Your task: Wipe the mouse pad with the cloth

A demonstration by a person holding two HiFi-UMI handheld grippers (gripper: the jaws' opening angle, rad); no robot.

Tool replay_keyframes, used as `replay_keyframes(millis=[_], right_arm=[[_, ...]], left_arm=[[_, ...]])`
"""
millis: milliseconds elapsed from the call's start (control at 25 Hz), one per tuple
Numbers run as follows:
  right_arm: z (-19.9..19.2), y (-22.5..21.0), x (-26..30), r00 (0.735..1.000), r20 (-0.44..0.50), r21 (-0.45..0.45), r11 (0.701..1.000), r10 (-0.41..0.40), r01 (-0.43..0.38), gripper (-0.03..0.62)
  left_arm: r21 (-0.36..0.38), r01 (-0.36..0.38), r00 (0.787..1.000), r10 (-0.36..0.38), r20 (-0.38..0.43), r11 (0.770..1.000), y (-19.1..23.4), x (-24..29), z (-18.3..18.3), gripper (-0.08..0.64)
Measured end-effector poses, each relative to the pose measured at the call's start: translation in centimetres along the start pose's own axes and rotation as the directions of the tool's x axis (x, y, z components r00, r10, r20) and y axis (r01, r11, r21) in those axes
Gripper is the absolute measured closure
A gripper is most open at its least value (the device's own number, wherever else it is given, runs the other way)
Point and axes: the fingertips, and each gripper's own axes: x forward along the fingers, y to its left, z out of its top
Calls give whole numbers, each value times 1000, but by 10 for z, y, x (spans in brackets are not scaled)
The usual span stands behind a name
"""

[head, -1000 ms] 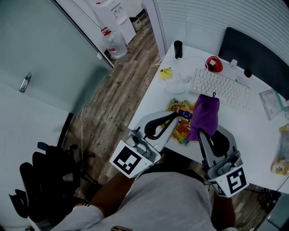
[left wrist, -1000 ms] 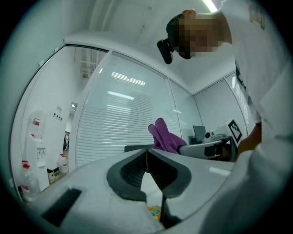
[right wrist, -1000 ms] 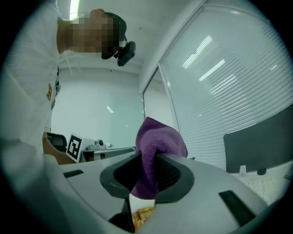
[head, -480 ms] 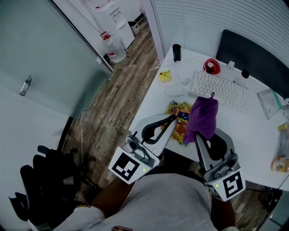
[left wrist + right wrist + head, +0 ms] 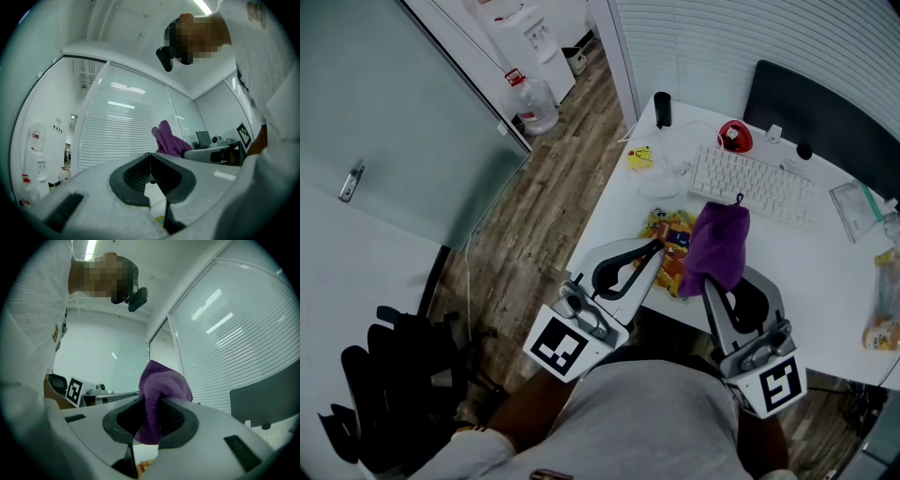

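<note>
A colourful printed mouse pad [image 5: 668, 240] lies near the front edge of the white desk [image 5: 825, 272], partly hidden by both grippers. My right gripper [image 5: 711, 277] is shut on a purple cloth [image 5: 719, 242], which stands up in a bunch above the pad's right side. In the right gripper view the cloth [image 5: 161, 383] fills the gap between the jaws of the right gripper [image 5: 151, 401]. My left gripper [image 5: 657, 247] hovers over the pad's left part, shut and holding nothing. In the left gripper view its tips [image 5: 150, 157] meet, with the cloth [image 5: 168, 140] behind them.
Behind the pad lies a white keyboard [image 5: 753, 185]. Near it are a red round object [image 5: 733, 136], a black cup [image 5: 662, 108] and a small yellow item [image 5: 641, 157]. A dark monitor [image 5: 820, 117] stands at the back. The desk's left edge drops to a wooden floor [image 5: 544, 216].
Almost nothing has changed. Both grippers have drifted slightly toward me, and the right one still holds the cloth.
</note>
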Motion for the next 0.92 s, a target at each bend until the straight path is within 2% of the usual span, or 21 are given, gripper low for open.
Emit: replay_keyframes(millis=[280,920], right_arm=[[-6,2,-6,999,-37,5,1000,-6,6,522],[-8,2,-6,999,-51,-2,1000,-8,8,522]], left_arm=[[-1,14,1000,-14,0,1000,-3,1,1,543],[-3,20,1000,-20,0,1000,-1,1,-1,543]])
